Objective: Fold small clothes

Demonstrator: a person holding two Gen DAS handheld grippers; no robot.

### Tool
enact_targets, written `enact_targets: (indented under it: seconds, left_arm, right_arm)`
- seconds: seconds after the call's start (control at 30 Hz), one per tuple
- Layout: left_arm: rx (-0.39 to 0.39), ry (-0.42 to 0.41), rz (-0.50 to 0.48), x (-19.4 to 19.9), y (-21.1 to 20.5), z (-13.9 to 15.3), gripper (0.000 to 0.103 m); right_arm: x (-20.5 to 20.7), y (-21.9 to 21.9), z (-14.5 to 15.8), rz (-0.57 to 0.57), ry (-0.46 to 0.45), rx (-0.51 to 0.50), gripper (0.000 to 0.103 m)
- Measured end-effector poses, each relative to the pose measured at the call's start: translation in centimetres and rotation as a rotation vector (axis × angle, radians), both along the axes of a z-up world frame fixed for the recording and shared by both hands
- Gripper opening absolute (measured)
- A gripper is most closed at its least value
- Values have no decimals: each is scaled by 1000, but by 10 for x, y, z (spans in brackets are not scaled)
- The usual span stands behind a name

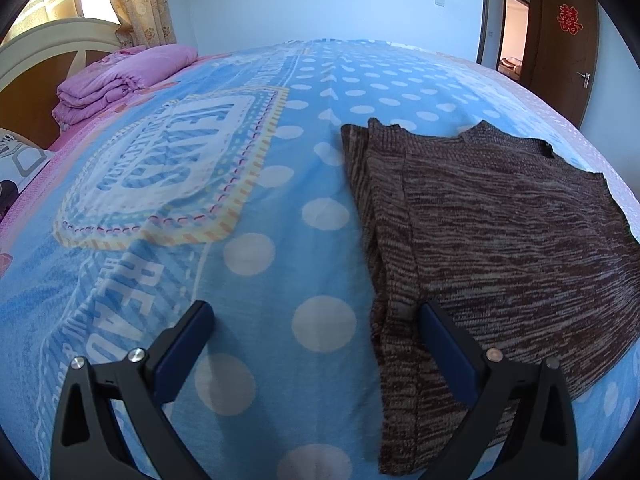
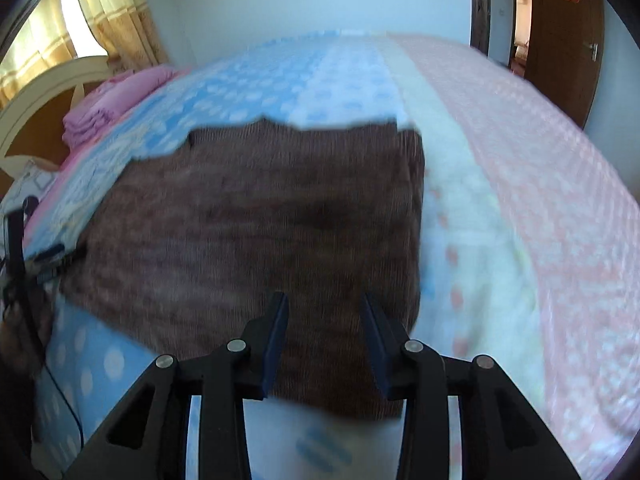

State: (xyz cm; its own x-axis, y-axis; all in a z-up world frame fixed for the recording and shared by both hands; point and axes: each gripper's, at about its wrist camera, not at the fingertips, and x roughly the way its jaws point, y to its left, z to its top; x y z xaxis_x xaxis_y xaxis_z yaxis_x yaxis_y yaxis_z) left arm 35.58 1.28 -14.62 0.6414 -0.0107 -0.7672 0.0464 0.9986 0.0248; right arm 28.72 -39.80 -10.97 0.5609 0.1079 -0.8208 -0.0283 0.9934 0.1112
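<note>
Left gripper (image 1: 316,320) was held wide open and empty above the bed (image 1: 256,248), its right finger over the sweater's (image 1: 500,232) left edge. Only this sharp view showed the folded left side; bare blanket was seen leftward. Right gripper (image 2: 325,316), seen blurred, was held partly open and empty over the sweater's (image 2: 260,220) near part, with bare bedding rightward.

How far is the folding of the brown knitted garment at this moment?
Partly done, it seems. The brown knitted garment lies flat on the blue dotted blanket, and its left edge looks already turned in as a long strip. Nothing is in hand: the left gripper and the right gripper have open jaws, holding nothing. The last folds into a small packet are probably left.
</note>
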Motion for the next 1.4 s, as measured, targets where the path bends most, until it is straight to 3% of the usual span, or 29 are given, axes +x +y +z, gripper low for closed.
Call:
enact_targets:
  seconds: [0.07, 0.23, 0.37, 0.43, 0.57, 0.73, 0.87, 1.4]
  left_arm:
    - [5, 1, 1, -1, 0, 0, 103]
    - [-1, 12, 7, 0, 1, -1, 103]
    - [-18, 17, 11, 0, 3, 0, 103]
    - [-33, 8, 18, -2, 7, 4, 103]
    - [-49, 1, 27, -5, 14, 11, 103]
    - [-30, 27, 7, 5, 20, 12, 103]
    - [-19, -8, 2, 13, 26, 23, 103]
    - [16, 5, -11, 42, 28, 23, 103]
  right_arm:
    - [-11, -2, -12, 11, 2, -2, 37]
    - [-23, 5, -3, -4, 18, -28, 37]
    - [-20, 22, 18, 10, -61, -35, 39]
    - [-15, 41, 26, 59, -82, -61, 39]
    - [-10, 90, 26, 188, -97, -105, 49]
    - [-7, 148, 8, 304, -82, -138, 49]
    - [-12, 190, -2, 390, -94, -170, 49]
    - [-21, 289, -25, 581, -195, -357, 50]
